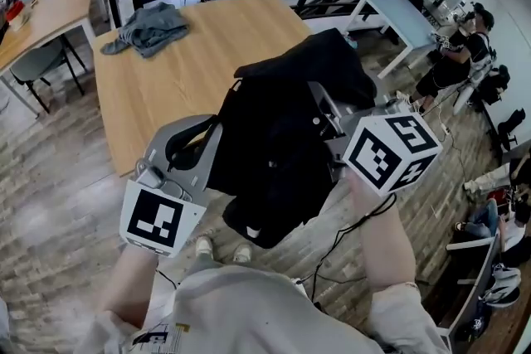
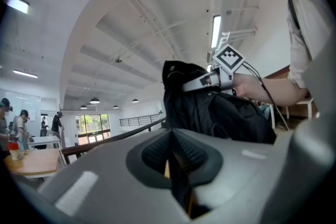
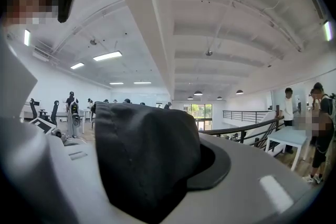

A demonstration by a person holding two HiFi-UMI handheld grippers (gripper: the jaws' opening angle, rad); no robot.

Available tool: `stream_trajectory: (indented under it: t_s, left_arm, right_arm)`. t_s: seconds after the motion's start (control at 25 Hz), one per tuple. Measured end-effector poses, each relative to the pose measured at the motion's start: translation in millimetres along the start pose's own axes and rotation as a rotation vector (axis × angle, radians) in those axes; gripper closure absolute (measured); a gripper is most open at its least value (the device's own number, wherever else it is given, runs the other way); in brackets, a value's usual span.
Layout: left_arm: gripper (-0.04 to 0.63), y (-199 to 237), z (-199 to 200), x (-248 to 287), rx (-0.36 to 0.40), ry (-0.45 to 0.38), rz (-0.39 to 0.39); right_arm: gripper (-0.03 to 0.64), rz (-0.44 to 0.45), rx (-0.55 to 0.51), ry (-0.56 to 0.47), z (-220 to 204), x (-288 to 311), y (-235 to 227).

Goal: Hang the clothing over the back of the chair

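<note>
The carrying step is judged to be in hand: the garment (image 1: 282,137) is held in the air between the two grippers, off the surface (image 1: 191,70), just beyond its near edge and above the floor (image 1: 58,178). The jaws of the left gripper (image 1: 214,135) are closed almost fully, with a thin fold of the garment pinched between the pads. The jaws of the right gripper (image 1: 325,116) are set about half apart and clamped on a thick bunch of the same fabric, which is heaped over them. The rest is hung loosely below the grippers. A grey cloth (image 1: 149,29) is seen at the far left corner of the surface. No chair back is seen near the garment; one chair (image 1: 33,62) is seen well apart at the left, and whether it is the one meant cannot be told. The next move is judged to call for the garment to be carried to the chair, raised above its back and spread, so that it can be lowered over the top.
</note>
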State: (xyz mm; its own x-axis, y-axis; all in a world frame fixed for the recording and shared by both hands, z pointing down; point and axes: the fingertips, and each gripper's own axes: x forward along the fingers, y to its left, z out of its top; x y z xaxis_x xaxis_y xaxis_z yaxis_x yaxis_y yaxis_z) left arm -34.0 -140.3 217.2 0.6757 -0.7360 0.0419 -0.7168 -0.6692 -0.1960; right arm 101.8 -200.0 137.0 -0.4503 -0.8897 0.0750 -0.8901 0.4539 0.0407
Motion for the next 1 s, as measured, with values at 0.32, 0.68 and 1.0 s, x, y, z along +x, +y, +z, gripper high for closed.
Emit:
stream_trajectory:
  t_s: [0.32, 0.68, 1.0]
  left_arm:
    - [0.595, 33.8, -28.4, 32.3, -0.002, 0.029, 0.003]
    - [0.595, 55.9, -69.4, 82.3, -0.073, 0.088, -0.017]
    - [0.594, 67.2, -115.6, 117.9, -0.113, 0.150, -0.032]
  right_arm:
    - [0.423, 0.030, 0.008, 0.067, -39.8, 75.5, -17.5]
    - [0.422, 0.058, 0.052, 0.187, -103.4, 140.5, -44.9]
    - [0.420, 0.080, 0.063, 0.260, -160.6, 171.5, -48.6]
